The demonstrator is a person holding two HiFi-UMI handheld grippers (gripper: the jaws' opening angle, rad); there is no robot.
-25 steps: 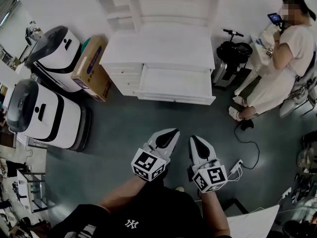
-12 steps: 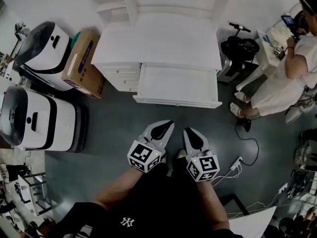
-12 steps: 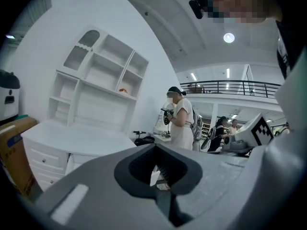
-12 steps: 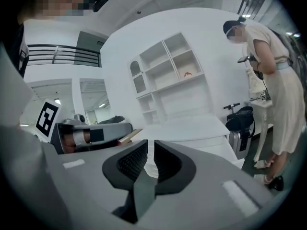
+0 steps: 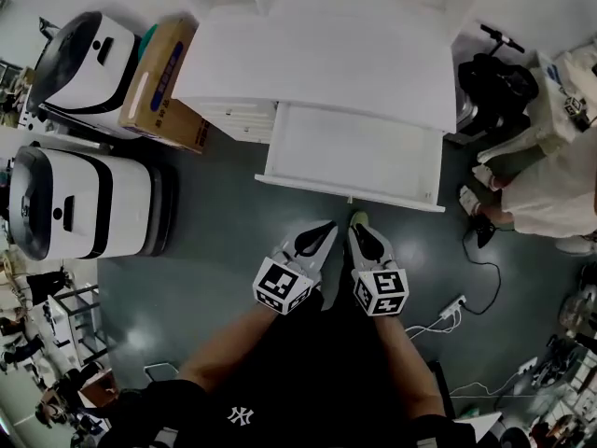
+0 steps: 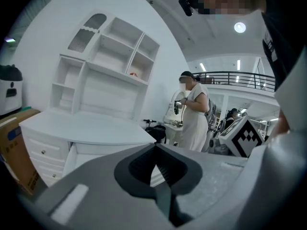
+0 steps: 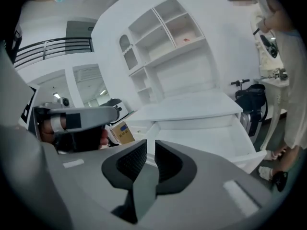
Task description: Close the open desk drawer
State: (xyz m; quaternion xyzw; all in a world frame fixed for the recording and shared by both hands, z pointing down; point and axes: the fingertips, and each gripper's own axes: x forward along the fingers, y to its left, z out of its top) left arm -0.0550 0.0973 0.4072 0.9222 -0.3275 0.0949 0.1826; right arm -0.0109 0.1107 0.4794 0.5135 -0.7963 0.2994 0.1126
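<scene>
Drawer not closed yet, nothing done tbh

Drawer (image 5: pixel 354 152) sticks way out from the table (image 5: pixel 317 63). Left tongs (image 5: pixel 317 238) pinched together, right tongs (image 5: pixel 360 235) just a slit, both empty, neither touching it.

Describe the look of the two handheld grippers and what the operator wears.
The left gripper and the right gripper both have pale grey, tapering shells around dark hollows, with black ribbed pads inside. Each carries a white cube printed with black square markers. The person wears a black top with a small white logo.
</scene>
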